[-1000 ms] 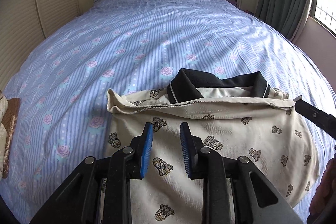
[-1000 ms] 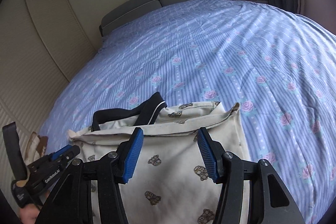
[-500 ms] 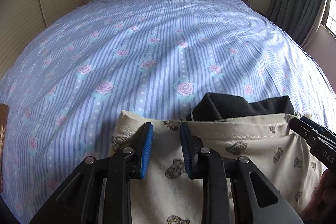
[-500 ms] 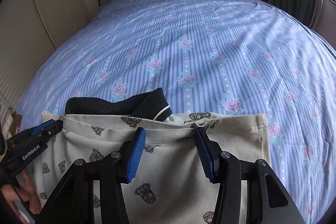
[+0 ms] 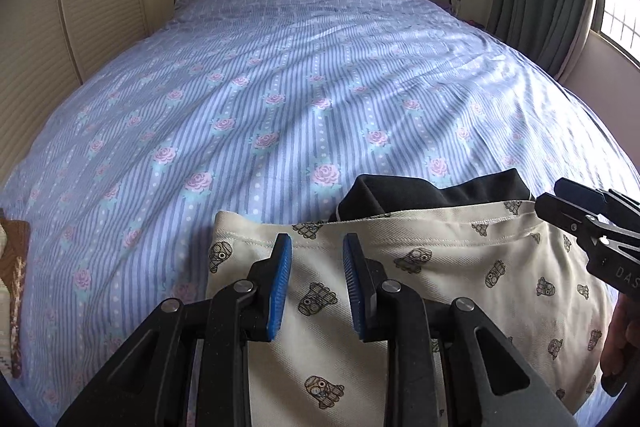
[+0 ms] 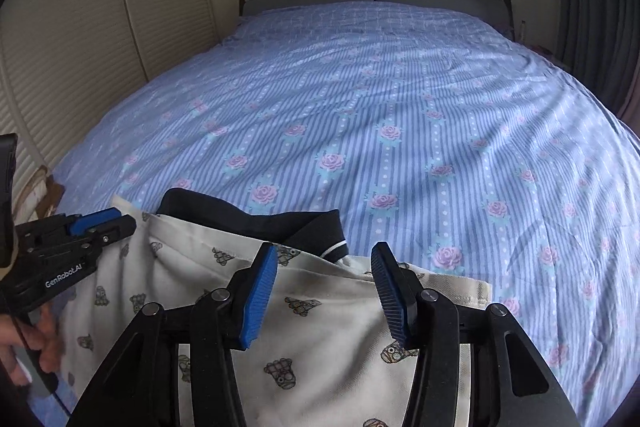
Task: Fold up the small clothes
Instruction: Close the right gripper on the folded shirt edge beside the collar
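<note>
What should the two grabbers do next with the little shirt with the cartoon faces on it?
Probably lower both and pinch the shirt near its folded top edge. The left gripper and right gripper both hover over the cream cloth with nothing between their fingers, and the dark collar pokes out beyond the fold on the bed.

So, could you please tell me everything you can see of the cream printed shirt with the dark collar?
The cream printed shirt looks like woven cotton, dotted with small dark cartoon figures. Its black, white-piped collar lies at the far edge. It lies folded on the blue striped, rose-patterned bedsheet, a stitched hem across the top. Both grippers hover over it, jaws open, gripping nothing.
</note>
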The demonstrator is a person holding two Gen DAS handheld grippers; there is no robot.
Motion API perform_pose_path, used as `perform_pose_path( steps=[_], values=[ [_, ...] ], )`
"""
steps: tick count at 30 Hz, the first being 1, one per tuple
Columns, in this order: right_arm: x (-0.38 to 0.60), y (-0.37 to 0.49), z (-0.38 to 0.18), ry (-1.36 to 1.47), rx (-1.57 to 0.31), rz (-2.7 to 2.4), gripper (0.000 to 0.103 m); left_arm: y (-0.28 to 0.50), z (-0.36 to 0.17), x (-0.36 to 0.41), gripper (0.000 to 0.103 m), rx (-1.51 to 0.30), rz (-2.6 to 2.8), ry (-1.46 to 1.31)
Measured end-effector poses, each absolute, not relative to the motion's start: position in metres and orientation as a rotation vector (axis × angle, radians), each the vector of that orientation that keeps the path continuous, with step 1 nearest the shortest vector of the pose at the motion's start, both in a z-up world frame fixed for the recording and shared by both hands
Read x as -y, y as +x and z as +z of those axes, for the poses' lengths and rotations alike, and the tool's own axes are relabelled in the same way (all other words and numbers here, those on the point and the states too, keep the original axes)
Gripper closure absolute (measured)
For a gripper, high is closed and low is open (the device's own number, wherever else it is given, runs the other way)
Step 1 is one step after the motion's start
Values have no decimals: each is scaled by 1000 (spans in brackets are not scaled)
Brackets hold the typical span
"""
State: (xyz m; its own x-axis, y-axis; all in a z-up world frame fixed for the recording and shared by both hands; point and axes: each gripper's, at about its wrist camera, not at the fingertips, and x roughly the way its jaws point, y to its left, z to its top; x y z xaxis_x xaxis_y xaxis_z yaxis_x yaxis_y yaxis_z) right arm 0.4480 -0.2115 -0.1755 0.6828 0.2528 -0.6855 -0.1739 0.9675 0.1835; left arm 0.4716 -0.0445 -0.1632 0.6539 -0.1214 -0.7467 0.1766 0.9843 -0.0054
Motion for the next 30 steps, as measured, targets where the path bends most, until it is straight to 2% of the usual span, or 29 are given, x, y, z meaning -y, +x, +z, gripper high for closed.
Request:
perform_pose_path(
  steps=[4,6,7,10,15,16,17,20,30],
  values=[
    [188,451,-170,-29,-767,350,53,464,-162,49,74,-845,-125,59],
    [175,451,-172,-123,-770,403,56,458,-160,48,67,-836,-103,39],
    [170,453,-174,-162,-781,432,61,456,-160,48,63,-828,-93,31],
    [162,457,-184,-238,-825,489,70,450,-159,48,61,-812,-81,7],
    [161,464,-191,-271,-868,551,73,446,-159,48,56,-808,-82,-29],
    [161,465,-192,-277,-876,564,79,444,-159,46,55,-800,-82,-46],
    [160,466,-192,-282,-884,577,90,442,-159,45,54,-791,-81,-62],
    [156,463,-191,-321,-894,603,97,437,-160,42,51,-771,-75,-80],
    [159,473,-189,-296,-854,535,99,450,-170,30,51,-769,-77,-75]
  ],
)
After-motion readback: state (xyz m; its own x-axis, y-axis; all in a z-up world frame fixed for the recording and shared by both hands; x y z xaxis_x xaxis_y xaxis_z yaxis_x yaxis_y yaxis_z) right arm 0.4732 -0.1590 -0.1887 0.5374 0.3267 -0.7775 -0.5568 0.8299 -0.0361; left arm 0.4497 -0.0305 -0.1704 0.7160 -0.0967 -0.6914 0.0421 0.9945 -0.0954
